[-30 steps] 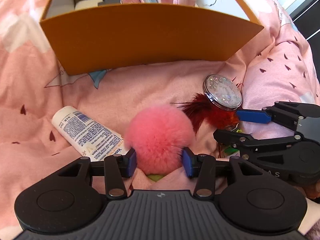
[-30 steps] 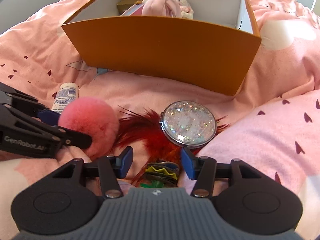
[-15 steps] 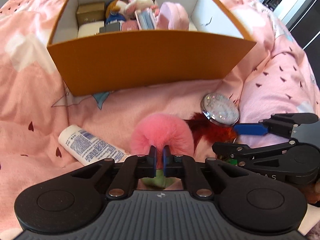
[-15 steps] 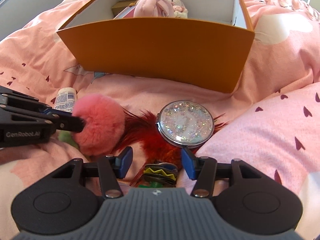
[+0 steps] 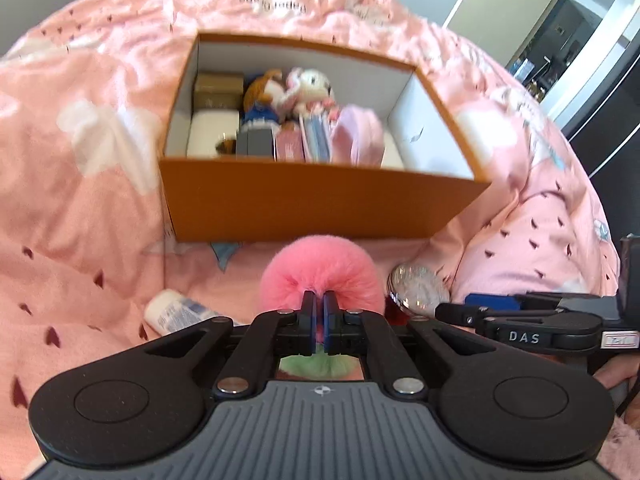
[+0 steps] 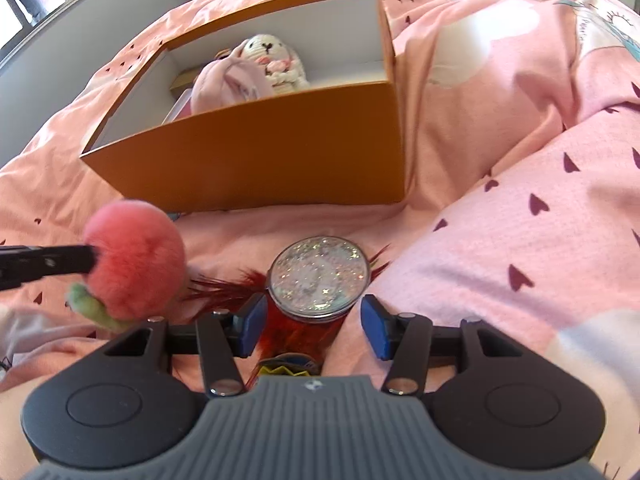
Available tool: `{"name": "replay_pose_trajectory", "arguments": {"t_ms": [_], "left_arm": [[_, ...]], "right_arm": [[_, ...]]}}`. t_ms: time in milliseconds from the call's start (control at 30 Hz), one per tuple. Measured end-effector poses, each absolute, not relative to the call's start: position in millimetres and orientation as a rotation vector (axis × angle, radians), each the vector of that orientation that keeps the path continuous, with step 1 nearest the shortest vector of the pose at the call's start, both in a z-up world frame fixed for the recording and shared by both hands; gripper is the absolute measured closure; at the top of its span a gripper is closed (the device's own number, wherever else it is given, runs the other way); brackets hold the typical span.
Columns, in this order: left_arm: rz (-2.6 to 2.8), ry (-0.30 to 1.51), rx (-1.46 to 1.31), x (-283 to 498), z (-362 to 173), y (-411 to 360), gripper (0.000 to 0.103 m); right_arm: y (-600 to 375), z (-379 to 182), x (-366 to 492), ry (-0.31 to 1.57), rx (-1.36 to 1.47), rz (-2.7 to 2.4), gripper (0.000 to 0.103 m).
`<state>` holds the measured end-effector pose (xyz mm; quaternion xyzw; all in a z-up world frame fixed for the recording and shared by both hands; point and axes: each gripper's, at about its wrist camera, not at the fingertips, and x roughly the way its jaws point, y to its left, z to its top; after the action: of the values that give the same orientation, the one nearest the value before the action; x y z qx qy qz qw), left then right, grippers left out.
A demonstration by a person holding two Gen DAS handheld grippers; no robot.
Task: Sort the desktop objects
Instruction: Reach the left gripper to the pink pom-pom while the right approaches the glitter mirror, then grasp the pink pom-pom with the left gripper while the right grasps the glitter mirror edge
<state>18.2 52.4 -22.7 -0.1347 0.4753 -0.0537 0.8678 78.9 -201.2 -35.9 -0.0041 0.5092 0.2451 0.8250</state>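
My left gripper (image 5: 319, 320) is shut on a fluffy pink pompom (image 5: 320, 268) and holds it above the bedspread, in front of the orange box (image 5: 320, 208). The pompom (image 6: 134, 258) has a green tuft (image 6: 90, 304) below it. My right gripper (image 6: 314, 326) is open, its blue pads either side of a round glittery compact mirror (image 6: 318, 274) that lies on red feathers (image 6: 232, 288). The mirror also shows in the left wrist view (image 5: 418, 290).
The orange box (image 6: 256, 156) holds plush toys (image 5: 304, 88), small boxes and a pink pouch (image 5: 356, 140). A white lotion tube (image 5: 176, 312) lies on the pink bedspread at the left. A pink pillow (image 6: 520, 248) rises at the right. A small crown-patterned item (image 6: 288, 366) lies under my right gripper.
My left gripper closed on the pink pompom and lifted it up off the bedspread. My right gripper moved forward so that its open pads flank the mirror.
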Motion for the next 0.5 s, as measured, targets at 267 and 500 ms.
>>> {"name": "replay_pose_trajectory", "arguments": {"t_ms": [267, 500], "left_arm": [[-0.092, 0.927, -0.305, 13.6, -8.4, 61.8, 0.103], [-0.088, 0.908, -0.3, 14.5, -4.2, 66.5, 0.103]], "right_arm": [[-206.3, -46.1, 109.2, 1.163, 0.116, 0.487, 0.051], [-197.7, -70.7, 133.0, 1.232, 0.125, 0.476, 0.052]]}}
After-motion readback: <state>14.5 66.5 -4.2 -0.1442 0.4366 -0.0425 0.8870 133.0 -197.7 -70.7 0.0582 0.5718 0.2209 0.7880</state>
